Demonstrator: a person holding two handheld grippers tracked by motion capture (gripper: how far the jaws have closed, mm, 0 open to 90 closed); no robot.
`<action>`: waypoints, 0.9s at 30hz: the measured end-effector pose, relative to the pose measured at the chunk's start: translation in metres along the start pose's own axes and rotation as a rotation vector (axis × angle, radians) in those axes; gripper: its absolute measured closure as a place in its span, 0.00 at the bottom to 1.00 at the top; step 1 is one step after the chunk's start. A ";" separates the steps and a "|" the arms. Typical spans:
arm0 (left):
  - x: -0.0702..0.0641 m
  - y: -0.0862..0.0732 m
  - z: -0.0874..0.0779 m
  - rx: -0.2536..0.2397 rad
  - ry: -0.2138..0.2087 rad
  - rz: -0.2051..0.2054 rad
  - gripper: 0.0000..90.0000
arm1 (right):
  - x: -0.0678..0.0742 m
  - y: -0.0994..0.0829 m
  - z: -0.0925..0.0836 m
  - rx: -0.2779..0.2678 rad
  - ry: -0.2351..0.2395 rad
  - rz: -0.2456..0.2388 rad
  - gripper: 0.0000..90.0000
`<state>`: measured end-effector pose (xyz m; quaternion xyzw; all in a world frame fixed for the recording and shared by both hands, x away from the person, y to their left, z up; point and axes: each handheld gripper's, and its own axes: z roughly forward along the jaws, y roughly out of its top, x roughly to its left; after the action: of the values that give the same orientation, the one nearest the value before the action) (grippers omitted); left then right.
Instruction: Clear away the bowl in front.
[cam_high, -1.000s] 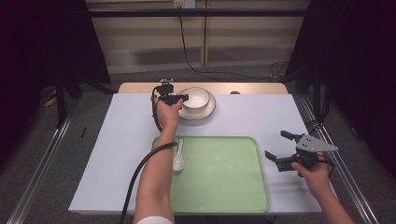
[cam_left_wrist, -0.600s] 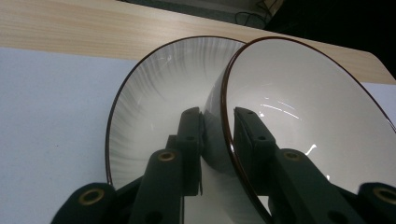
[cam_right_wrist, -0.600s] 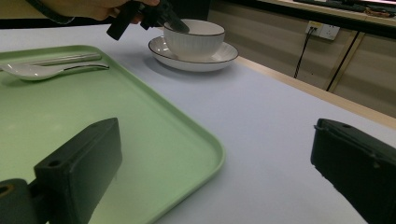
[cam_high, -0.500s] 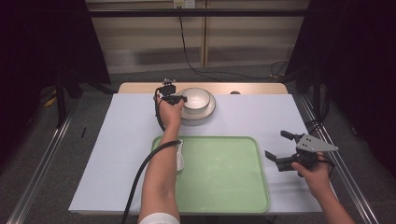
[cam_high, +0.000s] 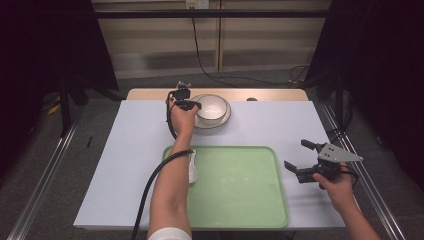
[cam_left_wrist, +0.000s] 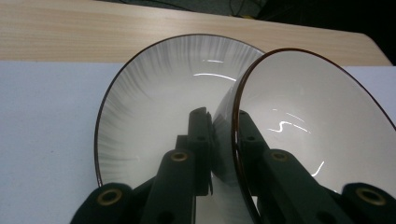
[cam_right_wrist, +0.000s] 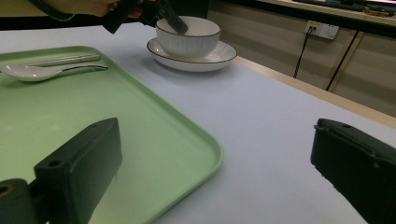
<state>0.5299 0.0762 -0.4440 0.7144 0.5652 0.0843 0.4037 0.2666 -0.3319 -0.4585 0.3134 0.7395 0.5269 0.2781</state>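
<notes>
White porcelain sits at the far edge of the counter (cam_high: 140, 135): from the high view, a bowl (cam_high: 212, 107) rests on a plate (cam_high: 224, 120), and the left tongs (cam_high: 188, 105) reach over the bowl's near-left rim at the end of an outstretched forearm. Their jaws have just been closing, with the bowl's wall between them. Nearer the person lies a green tray (cam_high: 240, 190), with a white spoon (cam_high: 192, 167) along its left edge. The right tongs (cam_high: 303, 161) hover just beside the tray's right edge, jaws spread wide and holding nothing.

In the left gripper view, the left tongs (cam_left_wrist: 224, 135) pinch the bowl (cam_left_wrist: 317, 126) by its dark-edged rim, one jaw inside and one outside against the wall. The ribbed plate (cam_left_wrist: 149, 116) lies underneath, on the pale cover with bare wood beyond it.

In the right gripper view, the right tongs (cam_right_wrist: 215, 163) stand wide apart above the tray (cam_right_wrist: 177, 135) corner and the counter (cam_right_wrist: 280, 116). Farther off, the bowl (cam_right_wrist: 187, 39) sits on its plate (cam_right_wrist: 219, 56) with the left tongs (cam_right_wrist: 175, 23) on its rim, and the spoon (cam_right_wrist: 42, 70) lies in the tray beside a slim metal utensil (cam_right_wrist: 65, 59).
</notes>
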 end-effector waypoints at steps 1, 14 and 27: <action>-0.001 0.001 -0.003 -0.010 -0.011 -0.010 0.90 | 0.000 0.000 0.000 -0.002 -0.003 -0.002 0.02; -0.013 -0.012 -0.056 0.045 -0.158 0.085 0.89 | 0.001 0.000 0.001 0.000 -0.004 -0.004 0.02; -0.028 -0.053 -0.097 0.099 -0.271 0.165 0.90 | 0.003 0.001 0.002 -0.003 -0.012 0.007 0.02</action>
<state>0.4251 0.1002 -0.4058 0.7824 0.4485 -0.0079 0.4320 0.2664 -0.3285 -0.4584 0.3186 0.7361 0.5269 0.2812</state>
